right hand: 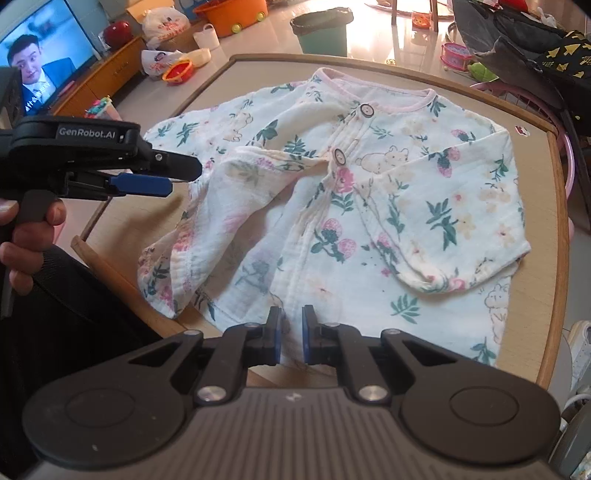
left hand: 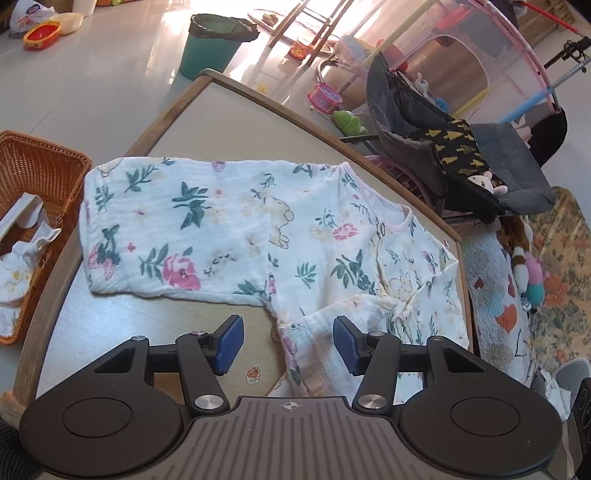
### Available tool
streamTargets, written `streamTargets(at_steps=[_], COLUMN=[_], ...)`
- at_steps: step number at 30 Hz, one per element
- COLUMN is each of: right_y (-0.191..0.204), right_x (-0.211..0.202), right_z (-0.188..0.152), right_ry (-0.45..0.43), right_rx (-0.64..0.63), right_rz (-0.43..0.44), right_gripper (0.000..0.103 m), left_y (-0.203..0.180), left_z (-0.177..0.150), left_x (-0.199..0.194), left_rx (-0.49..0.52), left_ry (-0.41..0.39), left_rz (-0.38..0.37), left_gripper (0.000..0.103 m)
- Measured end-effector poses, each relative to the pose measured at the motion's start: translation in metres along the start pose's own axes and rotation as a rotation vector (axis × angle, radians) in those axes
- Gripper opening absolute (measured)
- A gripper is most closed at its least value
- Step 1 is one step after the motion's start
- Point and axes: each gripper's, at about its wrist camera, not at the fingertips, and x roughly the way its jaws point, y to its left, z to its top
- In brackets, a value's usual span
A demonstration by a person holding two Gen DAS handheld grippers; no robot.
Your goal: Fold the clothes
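Observation:
A white floral baby shirt (left hand: 221,229) (right hand: 388,192) lies front up on the round table (left hand: 207,122) (right hand: 532,295), buttons closed. One sleeve is folded across the chest; the other is rumpled near the table edge. My left gripper (left hand: 288,332) (right hand: 181,175) is open, its blue pads either side of that rumpled sleeve and not pressing on it. My right gripper (right hand: 291,332) sits at the shirt's bottom hem, its pads nearly together with a strip of the white cloth pinched between them.
A wicker basket (left hand: 40,166) with white clothes stands left of the table. A green bin (left hand: 214,44) (right hand: 321,33), toys and a grey baby seat (left hand: 461,155) stand on the floor beyond. A television (right hand: 40,74) is on. A person's hand (right hand: 22,236) holds the left gripper.

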Motion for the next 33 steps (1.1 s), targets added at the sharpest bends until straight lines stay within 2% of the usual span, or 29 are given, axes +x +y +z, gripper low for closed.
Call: streamTargets(at_steps=[2, 4, 5, 12, 15, 18, 26, 33], right_y=[0.007, 0.013, 0.017, 0.03, 0.031, 0.029, 0.001, -0.042], right_x=[0.003, 0.004, 0.005, 0.014, 0.018, 0.016, -0.014, -0.029], right_z=[0.003, 0.004, 0.005, 0.01, 0.011, 0.012, 0.009, 0.007], right_ry=[0.013, 0.016, 0.018, 0.06, 0.081, 0.077, 0.028, 0.008], right_rx=[-0.002, -0.018, -0.026, -0.046, -0.041, -0.021, 0.077, 0.116], right_rz=[-0.034, -0.062, -0.076, -0.156, -0.189, -0.2, -0.208, -0.302], right_gripper=[0.014, 0.028, 0.03, 0.03, 0.022, 0.005, 0.003, 0.003], left_y=[0.001, 0.002, 0.003, 0.009, 0.01, 0.011, 0.018, 0.016], left_z=[0.0, 0.001, 0.001, -0.003, -0.004, -0.004, 0.001, -0.002], left_x=[0.001, 0.002, 0.004, 0.006, 0.005, 0.003, -0.002, 0.002], left_rx=[-0.004, -0.01, -0.014, -0.027, -0.029, -0.031, -0.059, -0.055], left_ry=[0.002, 0.004, 0.004, 0.011, 0.009, 0.001, -0.015, -0.018], left_rz=[-0.003, -0.007, -0.009, -0.026, -0.033, -0.035, -0.042, -0.062], left_gripper=[0.054, 0.054, 0.054, 0.054, 0.054, 0.054, 0.054, 0.054])
